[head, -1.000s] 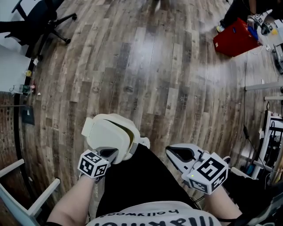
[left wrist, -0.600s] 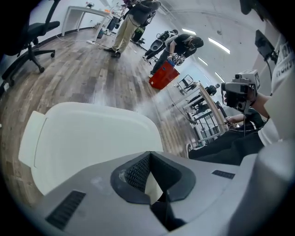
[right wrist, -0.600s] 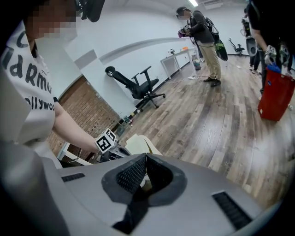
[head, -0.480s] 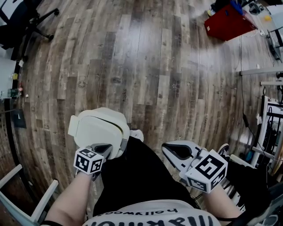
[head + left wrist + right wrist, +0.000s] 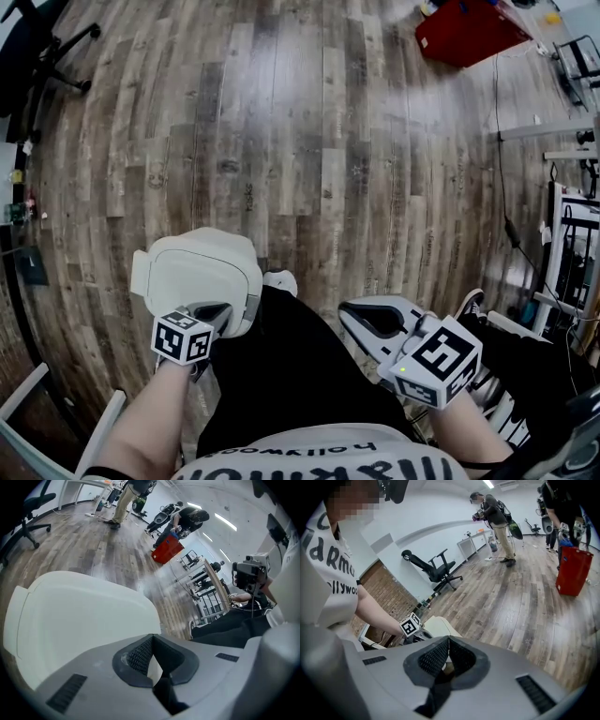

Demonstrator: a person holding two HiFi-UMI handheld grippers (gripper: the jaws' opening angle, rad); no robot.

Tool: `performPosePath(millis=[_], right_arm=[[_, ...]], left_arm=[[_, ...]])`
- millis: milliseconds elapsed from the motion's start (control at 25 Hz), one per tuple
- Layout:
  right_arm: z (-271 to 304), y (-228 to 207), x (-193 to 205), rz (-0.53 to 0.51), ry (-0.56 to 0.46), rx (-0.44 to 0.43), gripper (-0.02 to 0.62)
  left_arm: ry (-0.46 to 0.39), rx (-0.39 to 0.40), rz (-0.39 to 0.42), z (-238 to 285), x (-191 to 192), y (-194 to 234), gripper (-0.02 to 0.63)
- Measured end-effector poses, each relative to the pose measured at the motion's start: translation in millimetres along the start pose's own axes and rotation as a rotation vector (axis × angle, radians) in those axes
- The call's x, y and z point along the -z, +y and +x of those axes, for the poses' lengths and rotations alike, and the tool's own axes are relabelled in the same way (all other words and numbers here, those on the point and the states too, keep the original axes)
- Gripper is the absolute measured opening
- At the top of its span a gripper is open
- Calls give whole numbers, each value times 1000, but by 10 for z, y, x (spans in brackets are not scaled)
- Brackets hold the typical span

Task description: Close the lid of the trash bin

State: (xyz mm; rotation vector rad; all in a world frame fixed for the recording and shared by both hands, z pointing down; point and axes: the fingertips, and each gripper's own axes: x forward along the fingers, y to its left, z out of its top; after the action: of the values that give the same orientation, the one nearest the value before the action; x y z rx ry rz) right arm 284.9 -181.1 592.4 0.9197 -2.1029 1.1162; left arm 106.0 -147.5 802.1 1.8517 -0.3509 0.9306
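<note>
The white trash bin stands on the wood floor by my left knee, its lid lying flat on the body with no gap showing. My left gripper is shut, its tips resting against the lid's near edge. In the left gripper view the lid fills the frame just beyond the shut left gripper. My right gripper is shut on nothing, held over my lap to the right of the bin. The right gripper view looks past its shut tips at the bin.
A red container stands far right on the floor, an office chair far left. A white frame is at my lower left, a metal rack and cables at the right. People stand in the distance.
The lid has come down: the yellowish gap at its right edge has gone. My left gripper moved slightly left and down with it. The right gripper stayed over my lap.
</note>
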Motion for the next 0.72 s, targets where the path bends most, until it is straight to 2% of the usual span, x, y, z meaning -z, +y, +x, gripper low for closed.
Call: performPosePath(millis=[400,520,600,720], right_arm=[[48,-80,65,1,-5,8,8],[39,-106,57,-1,-10,20,8],[28,-91,49,-5,-11,25,8],[-4,-21,-8,-18,-16,26,8]], left_arm=[[16,36,86,200,-95,-4,6],[17,60,92,264,-107,-51,6],[27,47,89,276,-93,-52,6],[29,12,35,190,-89,-18,8]])
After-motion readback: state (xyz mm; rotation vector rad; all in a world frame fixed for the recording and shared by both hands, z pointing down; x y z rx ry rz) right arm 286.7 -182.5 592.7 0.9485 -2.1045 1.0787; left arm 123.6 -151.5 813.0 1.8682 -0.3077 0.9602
